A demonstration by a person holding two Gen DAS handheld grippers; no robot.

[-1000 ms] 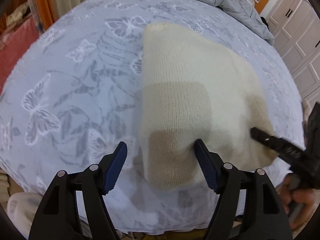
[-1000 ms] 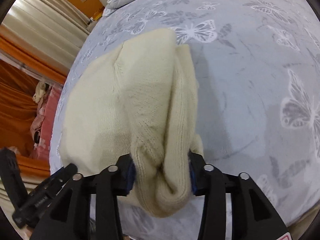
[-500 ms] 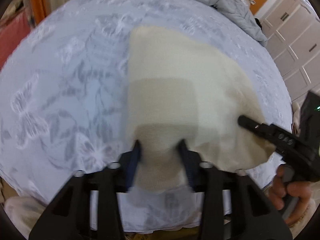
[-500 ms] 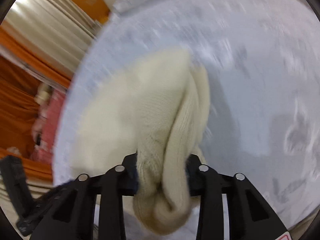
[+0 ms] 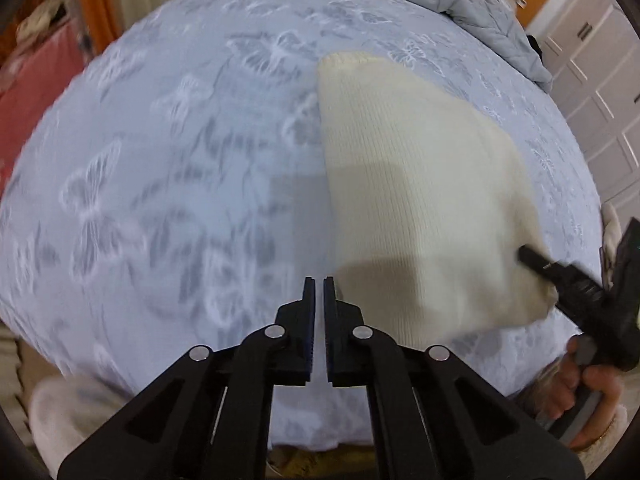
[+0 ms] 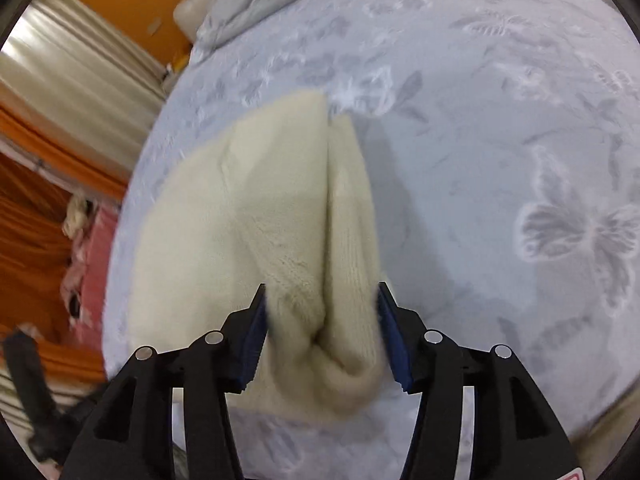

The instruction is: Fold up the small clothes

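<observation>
Cream knitted garment (image 5: pixel 420 200) lying on the butterfly-print bedspread (image 5: pixel 160 160), right of the left gripper (image 5: pixel 319 284), whose jaws are together on nothing, just beside the garment's near-left edge. The right gripper (image 6: pixel 322 312) is clamped on a bunched fold at the near-right corner. Judged step: lifting an edge to fold it over. The next move calls for the left gripper to open and take the near-left corner. A hand (image 5: pixel 588 396) grips the right tool's handle.
</observation>
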